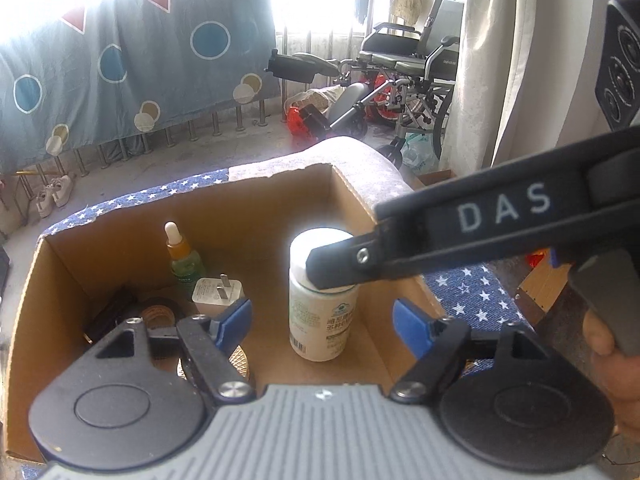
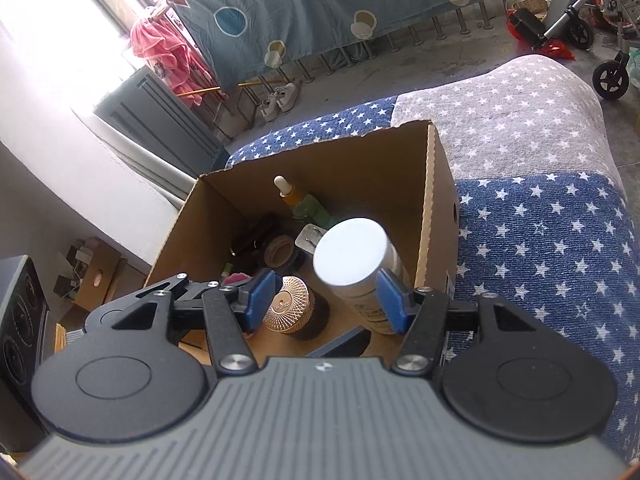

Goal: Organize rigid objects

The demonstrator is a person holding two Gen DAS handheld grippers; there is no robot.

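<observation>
White bottle stands upright in the cardboard box, right of centre in frame. Left gripper open: its 2 blue pads flank the bottle without touching. Right gripper: jaws apart over the box; contact with the bottle cannot be told.
</observation>
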